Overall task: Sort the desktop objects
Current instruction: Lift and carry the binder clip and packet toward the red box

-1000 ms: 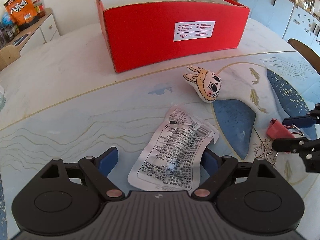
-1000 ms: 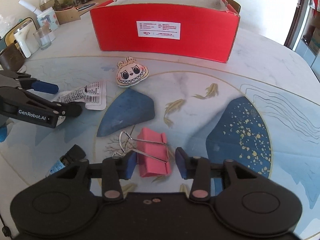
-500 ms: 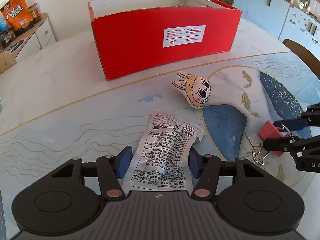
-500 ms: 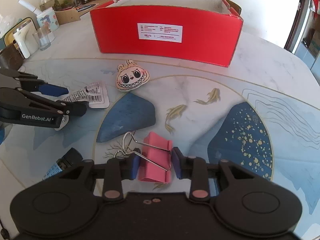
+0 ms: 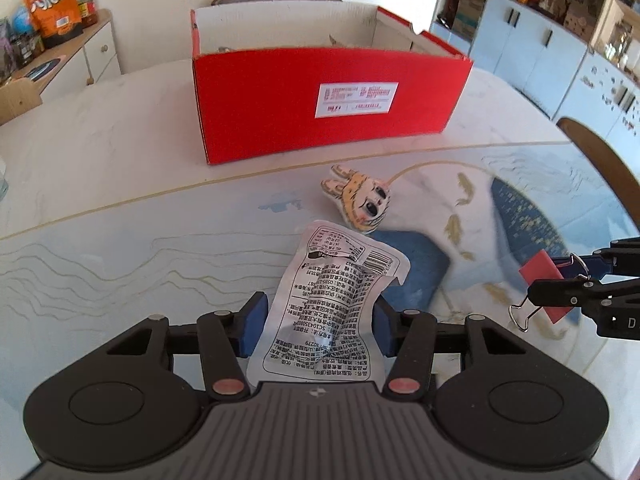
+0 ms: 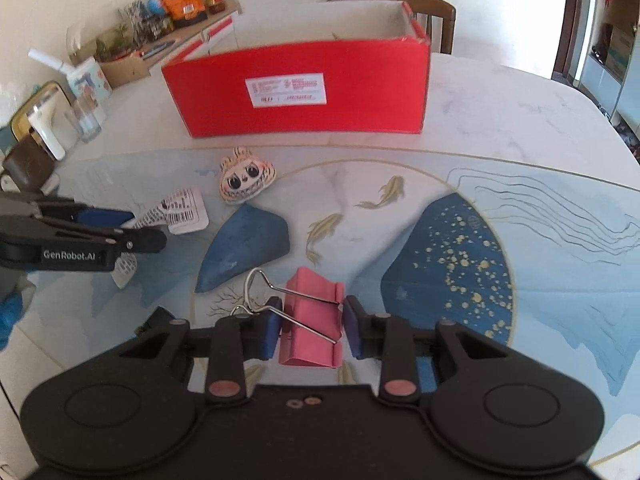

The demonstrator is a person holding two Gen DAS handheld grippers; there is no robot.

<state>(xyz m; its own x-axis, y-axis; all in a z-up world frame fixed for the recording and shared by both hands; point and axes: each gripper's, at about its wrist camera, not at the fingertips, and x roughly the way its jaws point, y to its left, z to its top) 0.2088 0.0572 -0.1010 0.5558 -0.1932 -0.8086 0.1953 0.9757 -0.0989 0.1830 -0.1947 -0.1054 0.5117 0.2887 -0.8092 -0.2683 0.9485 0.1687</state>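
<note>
L gripper (image 5: pixel 316 328) has its blue fingers (image 5: pixel 251 326) on either side of a white printed sachet (image 5: pixel 332 308), pads pressing its edges & closing a bit more; the packet crumples between them, its top end w/ the barcode sticking out fwd, over the desk (image 5: pixel 120 208). R gripper (image 6: pixel 310 326) is clamped tight on a pink binder clip (image 6: pixel 314 320), pads on both sides of the clip body, wire handles (image 6: pixel 260 292) splayed to the left. In the left wrist view the clip looks raised off the desk, tilted.

Still lying on the desk: a small plush face toy (image 6: pixel 246 180) w/ ears, near the front wall of the red box (image 6: pixel 300 92). Box is open-topped, white label on its front, standing at the far side of the desk, well apart from both grippers. Contents of the box can't be made out. A dark small item sits at the desk's near-left edge by the R gripper, mostly hidden.
</note>
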